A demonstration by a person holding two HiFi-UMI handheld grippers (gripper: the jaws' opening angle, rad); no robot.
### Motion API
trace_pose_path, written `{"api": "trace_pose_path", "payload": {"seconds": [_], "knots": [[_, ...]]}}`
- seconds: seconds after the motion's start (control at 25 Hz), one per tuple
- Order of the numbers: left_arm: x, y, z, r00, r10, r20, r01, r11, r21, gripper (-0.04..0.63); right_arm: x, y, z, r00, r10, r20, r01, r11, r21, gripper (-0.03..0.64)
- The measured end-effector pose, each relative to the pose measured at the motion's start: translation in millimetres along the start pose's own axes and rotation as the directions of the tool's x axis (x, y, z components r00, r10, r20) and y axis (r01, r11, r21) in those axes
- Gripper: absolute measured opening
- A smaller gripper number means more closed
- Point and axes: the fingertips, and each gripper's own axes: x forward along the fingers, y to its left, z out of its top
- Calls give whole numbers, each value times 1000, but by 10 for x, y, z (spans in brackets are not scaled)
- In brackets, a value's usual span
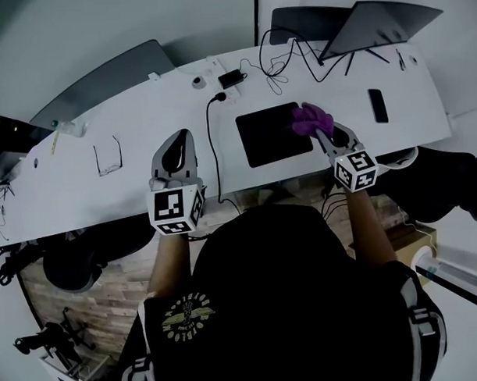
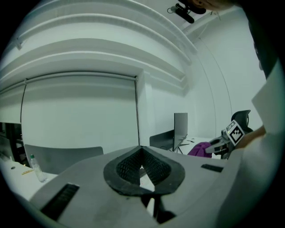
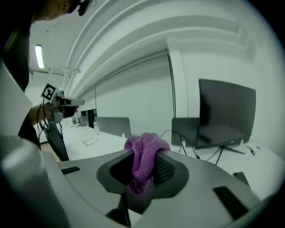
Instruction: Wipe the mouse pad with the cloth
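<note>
Clamping the purple cloth (image 1: 309,118), the right gripper (image 1: 321,131) holds it at the black mouse pad's (image 1: 268,138) upper right corner. The left gripper (image 1: 179,142), jaws closed on nothing, sits well left of the mouse pad, beyond a black cable (image 1: 213,148).

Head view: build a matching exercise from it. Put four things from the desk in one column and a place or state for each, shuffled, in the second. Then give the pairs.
Things:
1. cloth
2. mouse pad
3. glasses
4. phone

Places or states:
A. lies flat near the right end of the desk
B. purple, pinched in the right tongs
C. black rectangle, flat at mid-desk
D. lies on the desk's left part

Pairs: 1-B, 2-C, 3-D, 4-A
</note>
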Motion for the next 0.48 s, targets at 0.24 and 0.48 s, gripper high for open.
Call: {"api": "trace_pose_path", "payload": {"seconds": [0.24,0.48], "knots": [[-206,14,397,998,-14,59,13,1000,23,2,-524,492,1136,960,7,279,18,996,-87,78],[-457,1,352,997,-28,66,27,999,24,2,-872,898,1432,949,29,313,20,988,-153,80]]}}
